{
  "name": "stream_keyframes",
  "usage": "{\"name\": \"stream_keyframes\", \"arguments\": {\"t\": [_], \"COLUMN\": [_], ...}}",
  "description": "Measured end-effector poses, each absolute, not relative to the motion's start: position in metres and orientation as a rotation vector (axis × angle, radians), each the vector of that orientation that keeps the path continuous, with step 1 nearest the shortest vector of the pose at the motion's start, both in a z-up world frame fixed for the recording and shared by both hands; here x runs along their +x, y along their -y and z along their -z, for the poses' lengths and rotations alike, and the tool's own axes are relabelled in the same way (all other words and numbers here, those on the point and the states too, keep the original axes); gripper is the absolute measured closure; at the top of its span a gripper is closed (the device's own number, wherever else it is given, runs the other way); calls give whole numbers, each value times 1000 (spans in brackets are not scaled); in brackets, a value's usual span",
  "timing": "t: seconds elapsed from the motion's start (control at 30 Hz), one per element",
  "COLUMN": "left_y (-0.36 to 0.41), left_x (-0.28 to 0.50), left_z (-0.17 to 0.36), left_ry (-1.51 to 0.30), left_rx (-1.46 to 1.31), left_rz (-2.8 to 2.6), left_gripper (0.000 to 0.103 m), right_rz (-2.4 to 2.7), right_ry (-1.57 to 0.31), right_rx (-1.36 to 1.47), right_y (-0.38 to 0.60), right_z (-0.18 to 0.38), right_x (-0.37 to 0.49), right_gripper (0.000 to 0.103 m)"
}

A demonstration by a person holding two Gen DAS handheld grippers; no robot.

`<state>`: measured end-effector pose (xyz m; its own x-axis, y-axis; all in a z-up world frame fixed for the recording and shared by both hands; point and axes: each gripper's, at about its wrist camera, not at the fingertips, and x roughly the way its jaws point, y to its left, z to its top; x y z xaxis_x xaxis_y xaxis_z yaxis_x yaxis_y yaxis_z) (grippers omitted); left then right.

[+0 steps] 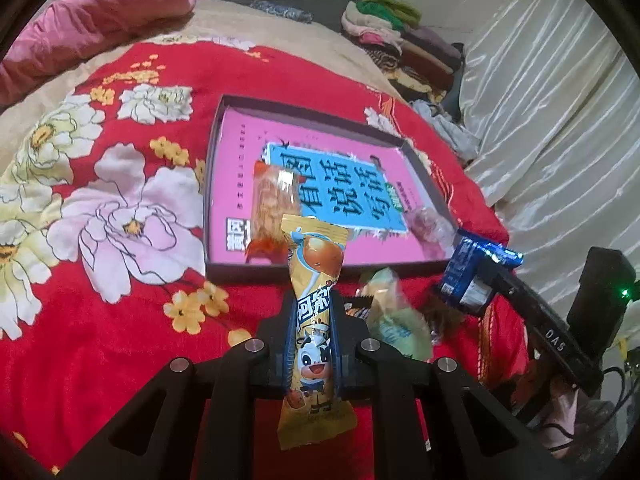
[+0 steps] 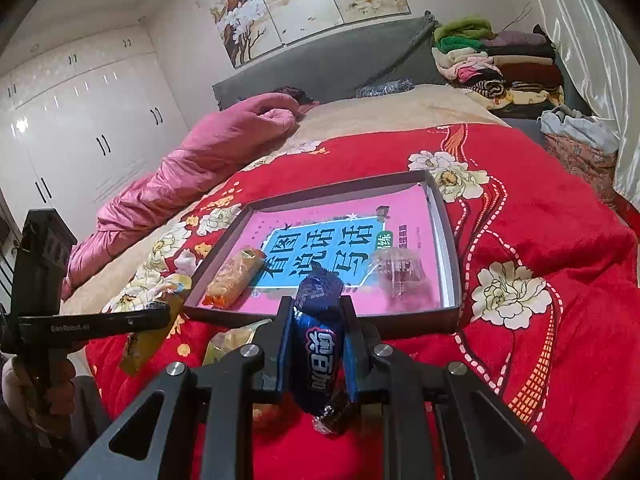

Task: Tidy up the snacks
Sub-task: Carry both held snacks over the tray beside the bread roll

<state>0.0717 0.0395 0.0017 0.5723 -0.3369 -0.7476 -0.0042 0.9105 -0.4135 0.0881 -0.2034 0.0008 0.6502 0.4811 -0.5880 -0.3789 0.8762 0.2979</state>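
Note:
My left gripper (image 1: 314, 312) is shut on a yellow snack packet with a cartoon cow (image 1: 314, 344), held above the red blanket just short of the dark shallow box (image 1: 208, 184). My right gripper (image 2: 318, 312) is shut on a dark blue snack packet (image 2: 320, 344), near the box's front wall (image 2: 400, 322). The box has a pink book cover inside, with an orange snack packet (image 1: 272, 204) (image 2: 234, 278) and a clear-wrapped snack (image 1: 430, 226) (image 2: 394, 272) lying in it. The right gripper with its blue packet (image 1: 466, 274) shows in the left wrist view; the left gripper's yellow packet (image 2: 154, 326) shows in the right wrist view.
Pale green and yellow snack packets (image 1: 394, 316) (image 2: 230, 340) lie on the red flowered blanket (image 1: 100, 320) in front of the box. A pink quilt (image 2: 192, 168) lies at left, folded clothes (image 2: 500, 60) at the back right, a white curtain (image 1: 560, 100) at right.

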Motion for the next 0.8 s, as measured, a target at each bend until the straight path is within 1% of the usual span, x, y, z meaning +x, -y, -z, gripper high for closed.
{"name": "stream_keyframes", "arguments": {"t": [0.8], "left_y": [-23], "left_x": [96], "left_z": [-27], "left_ry": [-883], "left_rx": [-369], "left_rz": [183], "left_gripper": [88], "right_rz": [-514], "right_ry": [-638], "right_rx": [202], "right_y": [206], "right_z": [-12], "right_x": [105], "right_gripper": [81]}}
